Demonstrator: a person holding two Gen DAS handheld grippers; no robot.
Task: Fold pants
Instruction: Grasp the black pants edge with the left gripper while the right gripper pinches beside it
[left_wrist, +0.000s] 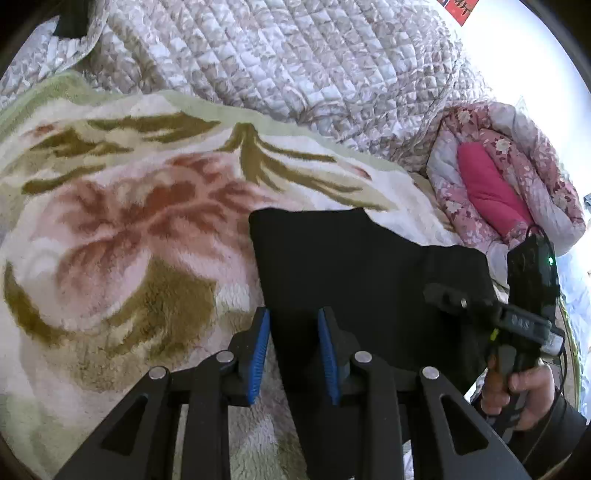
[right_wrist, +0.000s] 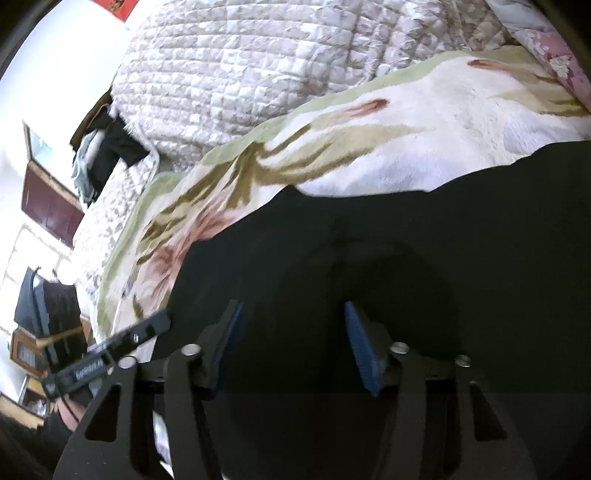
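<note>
The pants (left_wrist: 354, 280) under me are black. The fuzzy blanket (left_wrist: 122, 229) is white with a green edge, pink flowers and olive leaves. The quilt (left_wrist: 295, 62) behind is pale grey with little stitched squares. My pads (left_wrist: 258, 354) are blue.

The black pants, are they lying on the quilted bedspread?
No, the black pants lie on the floral fleece blanket; the quilted bedspread is behind it.

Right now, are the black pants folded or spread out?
Folded, at least partly: the black pants form a compact block with straight edges on the floral blanket. Layers cannot be counted.
</note>
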